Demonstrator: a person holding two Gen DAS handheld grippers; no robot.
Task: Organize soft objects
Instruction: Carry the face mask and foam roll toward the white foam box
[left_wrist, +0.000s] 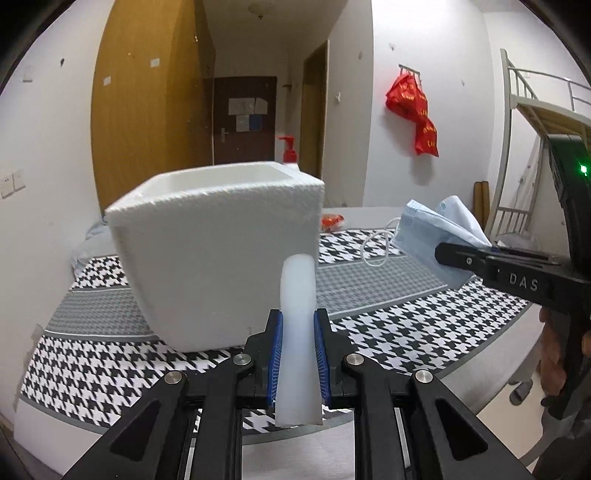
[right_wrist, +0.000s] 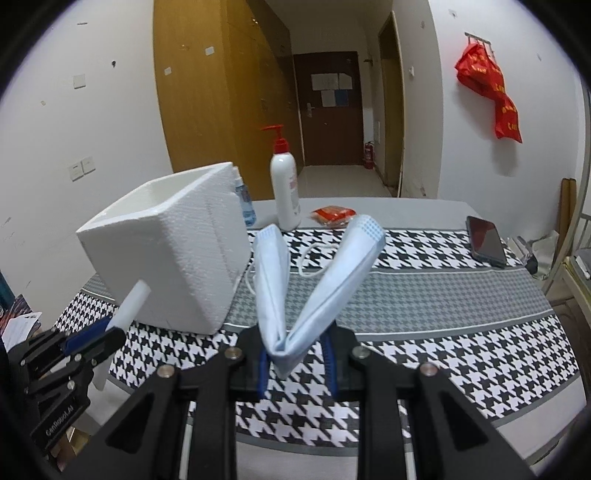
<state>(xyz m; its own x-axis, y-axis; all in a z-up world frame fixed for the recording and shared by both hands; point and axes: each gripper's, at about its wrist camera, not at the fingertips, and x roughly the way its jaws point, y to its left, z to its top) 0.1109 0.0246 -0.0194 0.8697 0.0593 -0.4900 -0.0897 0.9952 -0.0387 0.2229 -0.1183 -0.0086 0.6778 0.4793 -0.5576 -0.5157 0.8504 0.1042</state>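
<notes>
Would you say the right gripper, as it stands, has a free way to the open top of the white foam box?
Probably yes. The right gripper, shut on the folded blue mask, hangs beside the foam box; the box's top is open and nothing lies between, though the left gripper holds a white strip near its front.

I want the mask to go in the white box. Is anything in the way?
Nothing visible blocks it. The right gripper holds the folded mask above the cloth, right of the foam box, whose top is open. The left gripper holds a white stick nearby.

Ahead-left of our right gripper's fingers (right_wrist: 330, 352) the foam box (right_wrist: 166, 254) sat on the table (right_wrist: 461, 317), pump bottle (right_wrist: 284, 188) behind it, phone (right_wrist: 485, 240) far right.
</notes>
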